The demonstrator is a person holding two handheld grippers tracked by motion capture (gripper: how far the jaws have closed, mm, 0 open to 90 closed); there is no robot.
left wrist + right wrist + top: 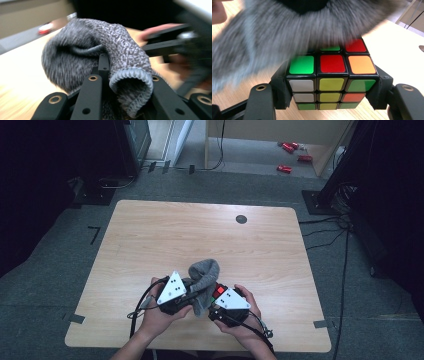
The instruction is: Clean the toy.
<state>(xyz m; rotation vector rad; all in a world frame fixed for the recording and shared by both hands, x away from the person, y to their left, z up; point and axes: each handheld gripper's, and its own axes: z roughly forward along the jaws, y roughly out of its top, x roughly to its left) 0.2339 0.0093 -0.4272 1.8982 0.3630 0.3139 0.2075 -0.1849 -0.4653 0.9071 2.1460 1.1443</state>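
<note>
Both claws grip: left [125,82] sock [100,50], right [332,87] cube [329,80].

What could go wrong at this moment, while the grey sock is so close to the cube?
1. The left gripper pinches only the ribbed cuff of the grey sock; the fabric may slip out if it is pulled.
2. The sock hangs over the top of the puzzle cube, so its opening may snag on a cube corner.
3. The right gripper holds the cube by two sides only; a push from the sock might twist it loose.

A light wooden table [150,235] stands on grey carpet [60,265], with red objects [290,150] beyond.
</note>
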